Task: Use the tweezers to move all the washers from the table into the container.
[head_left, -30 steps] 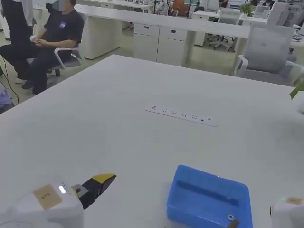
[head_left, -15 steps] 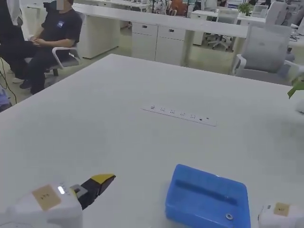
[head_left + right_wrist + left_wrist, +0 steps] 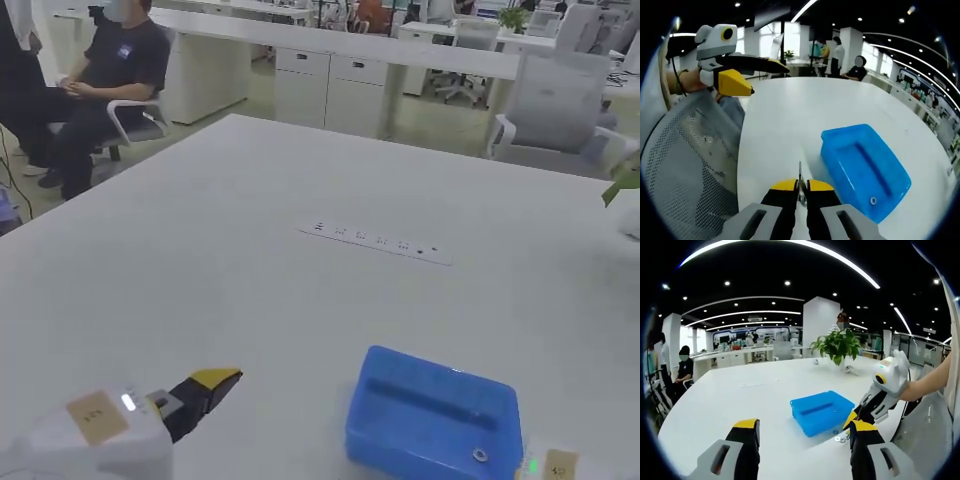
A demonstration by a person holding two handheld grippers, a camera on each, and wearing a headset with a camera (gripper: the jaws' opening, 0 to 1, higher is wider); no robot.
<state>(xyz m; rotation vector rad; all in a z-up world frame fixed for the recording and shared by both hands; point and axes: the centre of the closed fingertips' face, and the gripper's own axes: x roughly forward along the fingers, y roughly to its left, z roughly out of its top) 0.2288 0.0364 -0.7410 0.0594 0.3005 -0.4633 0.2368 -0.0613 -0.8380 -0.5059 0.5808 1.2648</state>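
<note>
Right gripper view: we see the right gripper (image 3: 801,189) at bottom centre, jaws together, clamped on tweezers (image 3: 800,172). Container (image 3: 865,167) sits to its right with 1 washer (image 3: 873,200) inside. Left gripper view: left gripper (image 3: 805,432) jaws apart, empty. Loose washers (image 3: 840,439) lie on the table (image 3: 740,395), lower right, just beside the container.

Blue rectangular open-topped container (image 3: 420,420) sits flat at lower right of head view. One small metal washer (image 3: 480,455) lies inside near its lower right corner. Loose washers (image 3: 841,439) lie just beside it, lower right of left gripper view. Thin tweezers (image 3: 800,175) point up at bottom centre of right gripper view.
</note>
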